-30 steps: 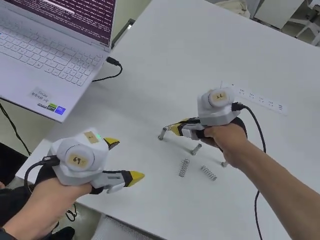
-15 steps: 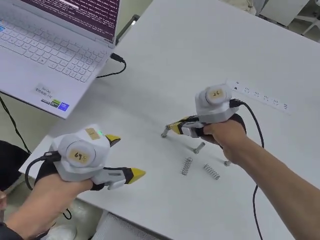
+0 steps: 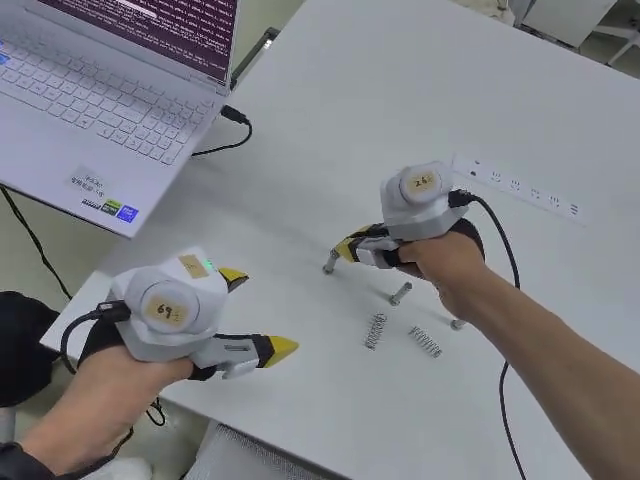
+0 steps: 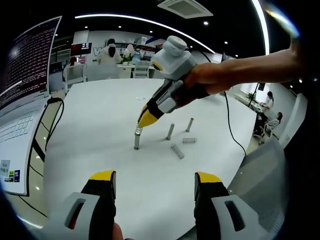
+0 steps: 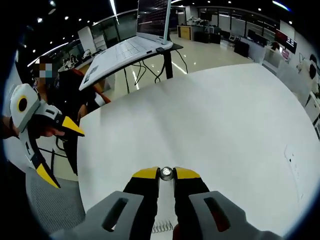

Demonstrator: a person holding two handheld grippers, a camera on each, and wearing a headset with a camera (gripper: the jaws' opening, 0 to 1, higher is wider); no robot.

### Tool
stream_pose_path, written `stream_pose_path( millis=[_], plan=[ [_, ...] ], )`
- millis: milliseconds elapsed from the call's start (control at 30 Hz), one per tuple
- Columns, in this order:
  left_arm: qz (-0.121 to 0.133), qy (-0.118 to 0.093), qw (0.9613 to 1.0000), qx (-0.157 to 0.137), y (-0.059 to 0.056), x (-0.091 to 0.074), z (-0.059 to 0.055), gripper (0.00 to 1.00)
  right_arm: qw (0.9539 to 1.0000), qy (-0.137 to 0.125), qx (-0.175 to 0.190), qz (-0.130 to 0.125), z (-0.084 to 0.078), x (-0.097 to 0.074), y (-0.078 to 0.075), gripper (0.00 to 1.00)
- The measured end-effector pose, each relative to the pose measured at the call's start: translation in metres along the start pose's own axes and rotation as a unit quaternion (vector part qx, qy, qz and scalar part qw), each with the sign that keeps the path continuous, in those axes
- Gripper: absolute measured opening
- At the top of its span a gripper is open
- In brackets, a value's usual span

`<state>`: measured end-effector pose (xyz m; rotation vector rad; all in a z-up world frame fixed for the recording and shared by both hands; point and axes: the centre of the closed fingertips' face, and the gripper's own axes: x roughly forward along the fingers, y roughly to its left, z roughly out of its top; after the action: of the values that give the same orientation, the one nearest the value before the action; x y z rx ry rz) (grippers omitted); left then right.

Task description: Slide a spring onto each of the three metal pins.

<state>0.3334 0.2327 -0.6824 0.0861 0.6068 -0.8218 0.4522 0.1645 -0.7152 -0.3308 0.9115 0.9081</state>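
Note:
Three metal pins stand on the white table: the left pin point(image 3: 329, 263) point(image 4: 137, 141), the middle pin point(image 3: 400, 293) point(image 4: 170, 131) and the right pin point(image 3: 457, 323) point(image 4: 190, 124). My right gripper point(image 3: 345, 250) point(image 5: 166, 174) is shut on a spring point(image 5: 166, 173) point(image 4: 138, 130), which sits at the top of the left pin. Two loose springs point(image 3: 376, 330) point(image 3: 424, 342) lie flat in front of the pins. My left gripper point(image 3: 258, 312) point(image 4: 155, 176) hovers open near the table's front edge, with nothing between its fingers, well left of the pins.
An open laptop point(image 3: 100, 90) sits at the back left, its black cable point(image 3: 225, 140) trailing onto the table. A white power strip point(image 3: 520, 188) lies behind the right hand. The table edge point(image 3: 200, 420) runs close under the left gripper.
The right gripper has shifted slightly left, closer over the left pin, still holding the spring. The left gripper has hardly moved; the head camera has drifted a little.

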Motion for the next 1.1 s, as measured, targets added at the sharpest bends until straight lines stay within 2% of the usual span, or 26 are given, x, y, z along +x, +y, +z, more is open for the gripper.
stream_pose_path(
  millis=[200, 700, 1100],
  plan=[
    [-0.001, 0.003, 1.0, 0.004, -0.001, 0.0, 0.001, 0.59, 0.9996, 0.008, -0.026, -0.002, -0.002, 0.003, 0.004, 0.08],
    [-0.003, 0.007, 1.0, 0.006, -0.003, 0.003, 0.003, 0.59, 0.9988, 0.012, -0.047, 0.001, -0.003, 0.013, 0.004, 0.09],
    [-0.004, 0.009, 0.9999, 0.008, -0.003, 0.004, 0.005, 0.59, 0.9976, 0.026, -0.064, 0.003, -0.012, 0.028, 0.004, 0.09]
  ],
)
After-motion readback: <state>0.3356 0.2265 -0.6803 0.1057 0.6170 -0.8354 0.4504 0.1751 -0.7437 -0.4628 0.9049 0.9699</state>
